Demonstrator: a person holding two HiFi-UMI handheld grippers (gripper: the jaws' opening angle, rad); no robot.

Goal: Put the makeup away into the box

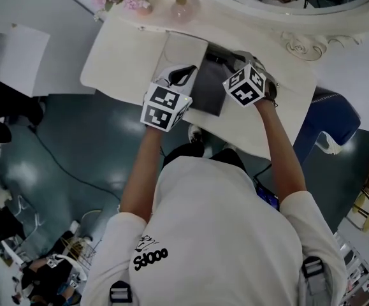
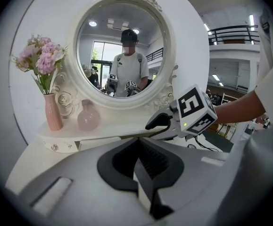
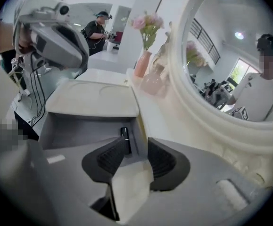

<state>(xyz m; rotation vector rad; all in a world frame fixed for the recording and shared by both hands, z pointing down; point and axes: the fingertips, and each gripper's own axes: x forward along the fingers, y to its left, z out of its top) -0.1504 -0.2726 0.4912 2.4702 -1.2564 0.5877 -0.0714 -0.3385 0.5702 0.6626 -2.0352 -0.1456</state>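
A small black makeup tube stands inside the grey box, against its right wall. My right gripper hangs just above it, jaws apart, with nothing between the pads. In the head view the box is an open dark compartment in the white vanity top, and my right gripper is over its far right corner. My left gripper hovers at the box's left edge. In its own view, the left gripper has its pads together and holds nothing. The right gripper shows there from the side.
A large round mirror stands at the back of the vanity. On its shelf are a pink vase of flowers and a round pink bottle. A cream panel lies beyond the box. A blue chair stands right of the table.
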